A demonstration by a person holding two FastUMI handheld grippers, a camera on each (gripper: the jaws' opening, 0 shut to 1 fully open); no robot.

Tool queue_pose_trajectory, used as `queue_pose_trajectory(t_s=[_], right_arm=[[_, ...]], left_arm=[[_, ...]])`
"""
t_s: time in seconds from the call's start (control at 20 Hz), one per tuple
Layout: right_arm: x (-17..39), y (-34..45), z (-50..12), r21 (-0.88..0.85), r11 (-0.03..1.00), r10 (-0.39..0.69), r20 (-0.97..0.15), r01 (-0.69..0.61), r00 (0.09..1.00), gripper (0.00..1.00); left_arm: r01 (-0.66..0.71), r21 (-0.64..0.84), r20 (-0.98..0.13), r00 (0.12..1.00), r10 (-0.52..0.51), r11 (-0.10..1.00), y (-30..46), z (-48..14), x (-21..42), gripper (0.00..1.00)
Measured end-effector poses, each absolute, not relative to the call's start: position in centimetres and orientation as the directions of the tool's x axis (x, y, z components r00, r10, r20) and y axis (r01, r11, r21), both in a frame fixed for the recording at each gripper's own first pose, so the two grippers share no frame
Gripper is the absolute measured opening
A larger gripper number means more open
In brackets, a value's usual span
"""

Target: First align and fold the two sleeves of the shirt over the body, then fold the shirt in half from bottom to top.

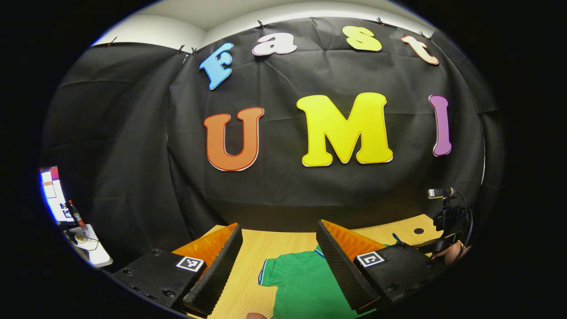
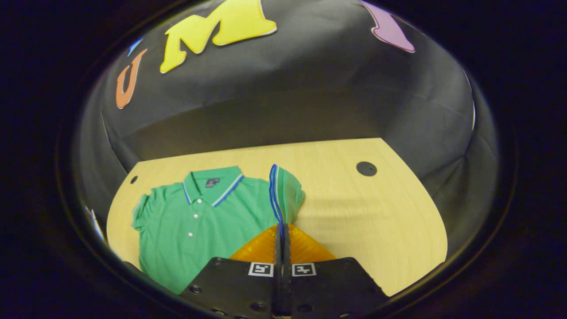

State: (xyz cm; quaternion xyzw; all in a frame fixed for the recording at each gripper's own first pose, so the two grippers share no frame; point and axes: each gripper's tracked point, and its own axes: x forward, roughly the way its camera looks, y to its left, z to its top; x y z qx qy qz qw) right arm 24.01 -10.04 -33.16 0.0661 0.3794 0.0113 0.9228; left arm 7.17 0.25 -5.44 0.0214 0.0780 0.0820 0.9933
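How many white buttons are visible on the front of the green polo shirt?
3 on the polo shirt, in a line below the collar: upper, middle, lower. More may be hidden lower.

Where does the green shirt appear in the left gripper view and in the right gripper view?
Left gripper view: the green shirt lies at the bottom centre, between the open fingers.
Right gripper view: it lies at lower left, with one sleeve lifted in the shut right gripper.
Shared landmark: the wooden table.
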Motion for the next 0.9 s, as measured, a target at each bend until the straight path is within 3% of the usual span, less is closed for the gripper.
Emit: queue_pose_trajectory(t_s=[0.5,0.55,0.6,0.8,0.9], right_arm=[[24.6,3.3,-35.6,0.146,0.984,0.177,-0.744,-0.102,0.644,0.0],[24.3,4.2,-35.4,0.168,0.98,0.199,-0.74,-0.11,0.642,0.11],[23.9,5.1,-34.5,0.198,0.973,0.226,-0.726,-0.116,0.65,0.15],[22.4,4.6,-30.8,0.185,0.975,0.217,-0.667,-0.124,0.713,0.98],[21.2,3.9,-28.7,0.173,0.978,0.203,-0.647,-0.118,0.735,0.96]], left_arm=[[-0.262,0.072,-0.192,0.943,0.271,0.962,6.1,-5.9,3.9,1.0],[-0.266,0.074,-0.195,0.941,0.275,0.961,6.7,-6.0,3.7,1.0],[-0.268,0.076,-0.199,0.94,0.278,0.96,6.8,-6.1,3.6,1.0],[-0.248,0.055,-0.227,0.94,0.254,0.967,7.7,-7.1,3.7,1.0],[-0.224,0.037,-0.262,0.938,0.226,0.974,7.9,-8.8,4.8,1.0]])
